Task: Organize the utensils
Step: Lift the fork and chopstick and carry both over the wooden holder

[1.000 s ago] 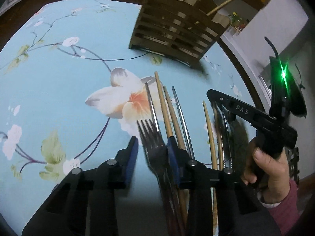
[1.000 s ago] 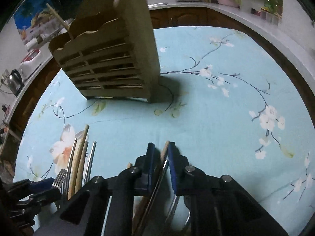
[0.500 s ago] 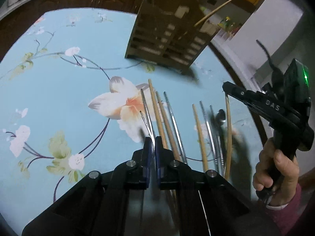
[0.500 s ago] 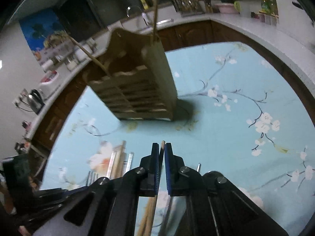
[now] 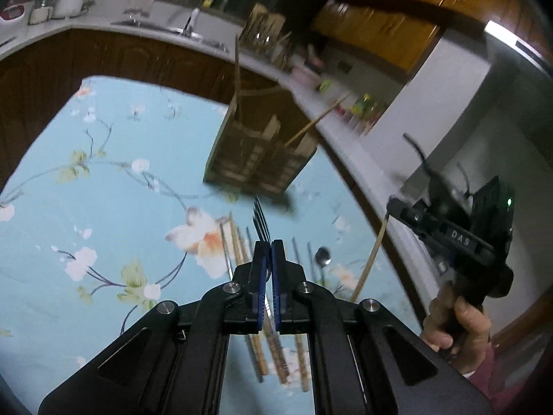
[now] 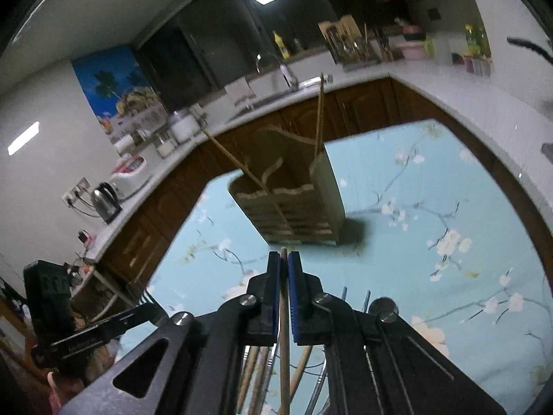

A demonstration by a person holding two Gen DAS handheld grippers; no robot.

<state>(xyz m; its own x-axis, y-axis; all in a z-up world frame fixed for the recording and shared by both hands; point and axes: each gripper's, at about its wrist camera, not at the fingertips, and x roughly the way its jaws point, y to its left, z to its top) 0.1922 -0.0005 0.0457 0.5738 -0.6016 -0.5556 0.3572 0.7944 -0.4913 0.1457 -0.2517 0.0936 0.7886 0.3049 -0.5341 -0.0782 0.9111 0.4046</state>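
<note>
My left gripper (image 5: 268, 246) is shut on a metal fork (image 5: 260, 220), its tines sticking out ahead, lifted above the table. My right gripper (image 6: 284, 256) is shut on a wooden chopstick (image 6: 284, 339); in the left wrist view this gripper (image 5: 392, 204) holds the chopstick (image 5: 370, 259) hanging down. A slatted wooden utensil holder (image 6: 293, 200) stands ahead on the table, with two chopsticks in it; it also shows in the left wrist view (image 5: 259, 159). Several chopsticks (image 5: 238, 242) and a spoon (image 5: 322, 256) lie on the tablecloth below.
The table has a light blue floral cloth (image 6: 432, 214) and a dark wooden rim. A white kitchen counter with a sink (image 6: 287, 86), kettle (image 6: 105, 200) and jars runs behind it. The person's hand (image 5: 456, 325) is at the right.
Both grippers have risen from the table and tilted up, the left with the fork, the right with the chopstick. The left closed on the fork a second ago.
</note>
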